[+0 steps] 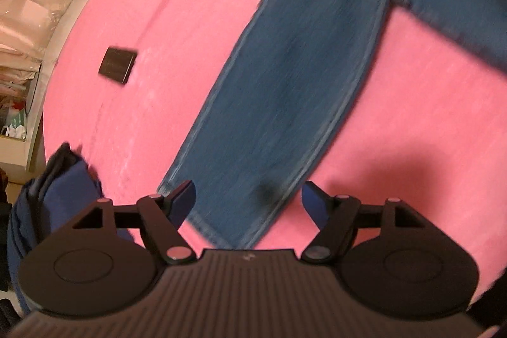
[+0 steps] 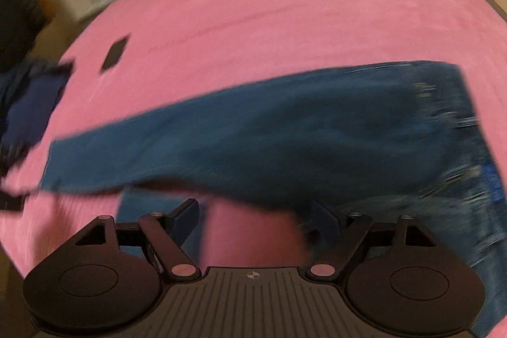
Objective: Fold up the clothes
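Observation:
A pair of blue jeans (image 1: 285, 91) lies spread on a pink bed cover (image 1: 158, 21). In the left wrist view one leg runs from the top down to its hem between my fingers, and the other leg (image 1: 459, 8) lies at the upper right. My left gripper (image 1: 248, 198) is open and empty, just above that hem. In the right wrist view the jeans (image 2: 285, 135) stretch across the middle, with the waist at the right. My right gripper (image 2: 256, 220) is open and empty over the near edge of the jeans. Both views are blurred.
A small black flat object (image 1: 118, 65) lies on the cover left of the jeans; it also shows in the right wrist view (image 2: 114, 53). A dark blue folded garment (image 1: 57, 189) sits at the left edge of the bed (image 2: 31, 103). Shelves and a wall stand beyond the bed.

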